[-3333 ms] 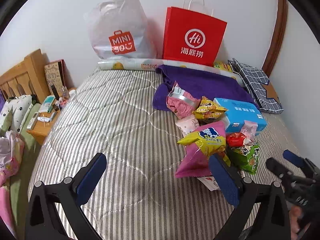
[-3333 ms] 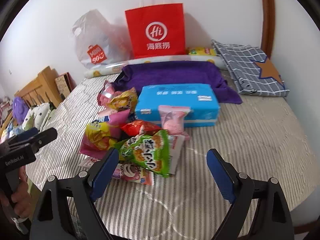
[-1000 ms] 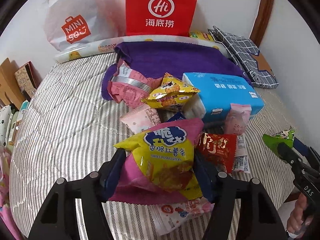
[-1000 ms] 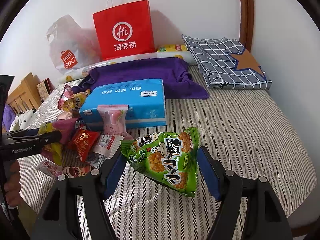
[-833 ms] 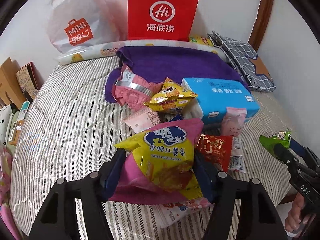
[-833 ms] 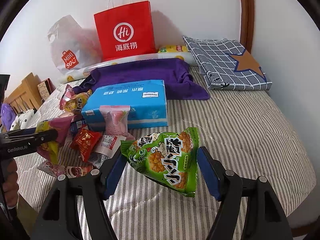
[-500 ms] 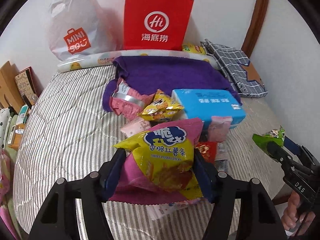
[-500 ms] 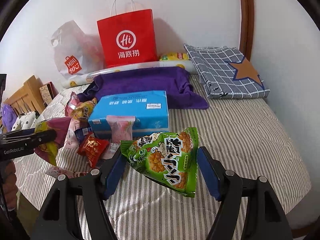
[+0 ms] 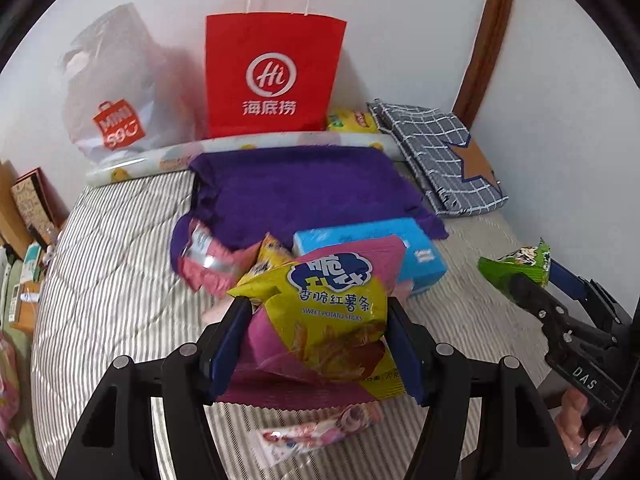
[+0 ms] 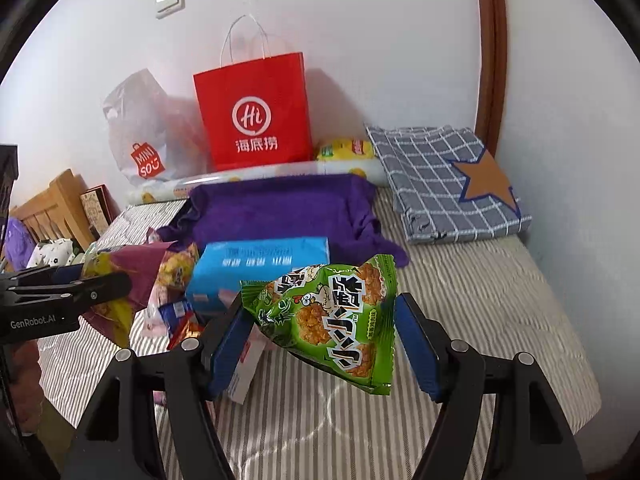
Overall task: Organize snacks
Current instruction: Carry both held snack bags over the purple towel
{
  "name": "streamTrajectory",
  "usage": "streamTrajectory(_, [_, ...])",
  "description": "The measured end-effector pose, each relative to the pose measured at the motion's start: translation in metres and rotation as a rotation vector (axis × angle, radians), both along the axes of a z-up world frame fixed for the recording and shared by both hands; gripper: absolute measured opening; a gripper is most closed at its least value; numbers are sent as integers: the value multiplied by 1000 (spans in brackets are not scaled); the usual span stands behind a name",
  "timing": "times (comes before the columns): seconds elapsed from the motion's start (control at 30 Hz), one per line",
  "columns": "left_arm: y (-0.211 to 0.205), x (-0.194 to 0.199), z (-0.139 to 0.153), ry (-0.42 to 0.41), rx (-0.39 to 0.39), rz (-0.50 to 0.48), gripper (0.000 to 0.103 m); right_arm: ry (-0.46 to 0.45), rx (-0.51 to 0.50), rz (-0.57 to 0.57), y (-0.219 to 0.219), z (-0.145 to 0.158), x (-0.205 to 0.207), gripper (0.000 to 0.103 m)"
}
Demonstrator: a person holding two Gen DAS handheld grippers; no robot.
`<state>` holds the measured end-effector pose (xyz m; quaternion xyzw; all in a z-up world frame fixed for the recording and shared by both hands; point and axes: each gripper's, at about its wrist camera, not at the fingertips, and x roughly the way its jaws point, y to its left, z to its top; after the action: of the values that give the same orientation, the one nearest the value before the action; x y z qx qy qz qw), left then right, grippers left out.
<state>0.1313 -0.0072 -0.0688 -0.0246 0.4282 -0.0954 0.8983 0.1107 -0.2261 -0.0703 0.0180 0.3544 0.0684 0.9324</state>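
My left gripper [image 9: 318, 336] is shut on a yellow and magenta sweet potato stick bag [image 9: 332, 312], held above the bed; it also shows at the left of the right wrist view [image 10: 120, 276]. My right gripper [image 10: 324, 336] is shut on a green snack bag [image 10: 332, 320], lifted off the bed; that bag shows at the right of the left wrist view [image 9: 520, 264]. Other snacks lie below: a pink bag [image 9: 208, 264], a yellow bag [image 9: 268, 256], a pink-white packet [image 9: 316, 432] and a red packet [image 10: 184, 328]. A red paper bag [image 9: 272, 76] stands at the wall.
A blue tissue pack [image 9: 424, 248] lies on the striped bed [image 9: 112, 280] in front of a purple towel [image 9: 304, 188]. A white Miniso plastic bag [image 9: 116, 96] leans beside the red bag. A folded checked cloth [image 10: 448, 184] lies at back right. A wooden nightstand [image 9: 24, 304] stands left.
Both grippers have risen and pulled back with their bags still held. The snack pile and tissue pack now sit lower and farther off in both views.
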Motion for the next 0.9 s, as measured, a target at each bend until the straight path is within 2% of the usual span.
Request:
streamTrajectory(0.13, [-7, 16, 8, 3, -20, -22, 65, -9, -4, 8, 0, 7, 14, 71])
streamTrajectory(0.43, [-19, 56, 24, -5, 10, -39, 65, -45, -2, 17, 1, 28, 55, 71])
streamTrajectory(0.9, [-5, 128, 26, 8, 28, -13, 65, -25, 5, 51, 12, 32, 151, 71])
